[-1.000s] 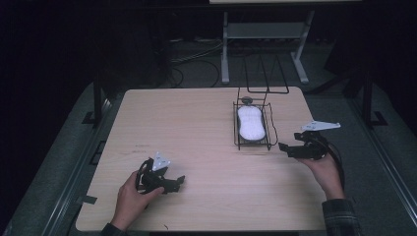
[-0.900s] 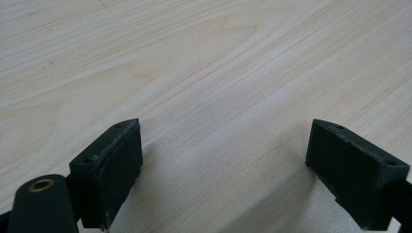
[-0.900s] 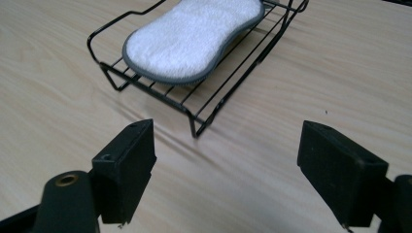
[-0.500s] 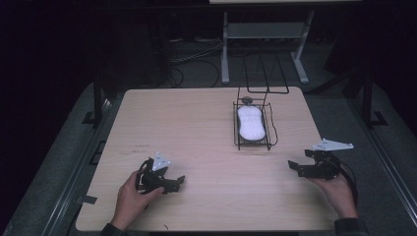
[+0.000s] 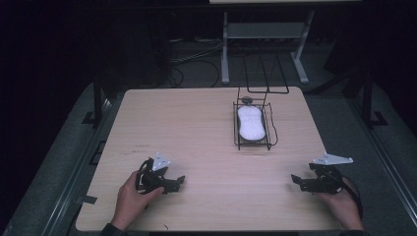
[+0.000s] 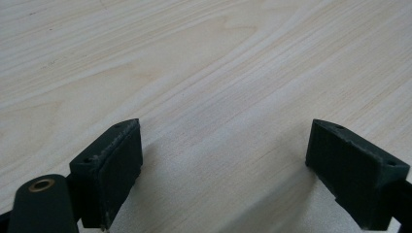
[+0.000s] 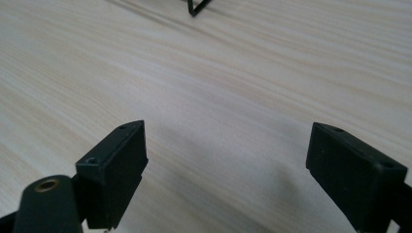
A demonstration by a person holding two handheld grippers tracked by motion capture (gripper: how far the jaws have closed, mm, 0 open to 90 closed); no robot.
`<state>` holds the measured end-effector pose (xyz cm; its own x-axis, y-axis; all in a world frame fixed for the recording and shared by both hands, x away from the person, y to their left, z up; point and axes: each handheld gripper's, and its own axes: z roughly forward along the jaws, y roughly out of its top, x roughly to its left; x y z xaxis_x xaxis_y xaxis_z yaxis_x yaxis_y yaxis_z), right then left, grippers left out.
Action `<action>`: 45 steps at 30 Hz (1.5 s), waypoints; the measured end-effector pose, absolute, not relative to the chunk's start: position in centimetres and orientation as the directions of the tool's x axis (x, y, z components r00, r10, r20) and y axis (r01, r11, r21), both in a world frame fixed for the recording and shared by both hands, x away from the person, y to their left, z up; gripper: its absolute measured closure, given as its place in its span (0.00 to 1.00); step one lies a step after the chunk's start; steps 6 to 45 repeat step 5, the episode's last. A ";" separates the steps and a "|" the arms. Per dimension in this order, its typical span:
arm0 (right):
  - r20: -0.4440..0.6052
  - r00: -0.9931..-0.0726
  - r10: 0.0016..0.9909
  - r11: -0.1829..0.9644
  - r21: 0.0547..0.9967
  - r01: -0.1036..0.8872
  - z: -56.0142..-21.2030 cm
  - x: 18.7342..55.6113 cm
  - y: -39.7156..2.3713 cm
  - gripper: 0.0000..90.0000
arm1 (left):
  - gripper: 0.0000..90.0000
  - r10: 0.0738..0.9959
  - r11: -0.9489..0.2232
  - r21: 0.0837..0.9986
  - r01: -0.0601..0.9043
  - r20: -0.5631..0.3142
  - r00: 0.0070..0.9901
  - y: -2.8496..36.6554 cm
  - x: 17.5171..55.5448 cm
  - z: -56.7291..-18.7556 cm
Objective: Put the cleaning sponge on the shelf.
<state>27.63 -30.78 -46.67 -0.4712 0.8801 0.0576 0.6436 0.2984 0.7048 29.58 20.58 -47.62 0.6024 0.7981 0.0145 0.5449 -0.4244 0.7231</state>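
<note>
On the counter (image 5: 211,128): wire rack (image 5: 253,129) with a white mouse (image 5: 251,123), far right side
left tool (image 5: 178,181): wide open, holding nothing
right tool (image 5: 296,180): jaws just been opening, nothing between them, well apart from the rack

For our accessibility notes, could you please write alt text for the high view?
A person's hands rest two open grippers, left and right, on the near part of a wooden table. Farther back on the right, a white oval object lies in a black wire rack.
</note>
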 end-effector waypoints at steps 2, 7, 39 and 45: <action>0.059 -0.469 0.881 0.299 0.699 0.649 -46.9 27.5 -30.8 0.16 | 0.14 0.798 -0.424 0.723 0.545 0.014 0.602 20.6 29.6 -47.6; 0.043 -0.466 0.884 0.309 0.694 0.650 -47.1 27.3 -30.8 0.16 | 0.14 0.798 -0.424 0.723 0.545 0.014 0.602 20.6 29.6 -47.6; 0.043 -0.466 0.884 0.309 0.694 0.650 -47.1 27.3 -30.8 0.16 | 0.14 0.798 -0.424 0.723 0.545 0.014 0.602 20.6 29.6 -47.6; 0.043 -0.466 0.884 0.309 0.694 0.650 -47.1 27.3 -30.8 0.16 | 0.14 0.798 -0.424 0.723 0.545 0.014 0.602 20.6 29.6 -47.6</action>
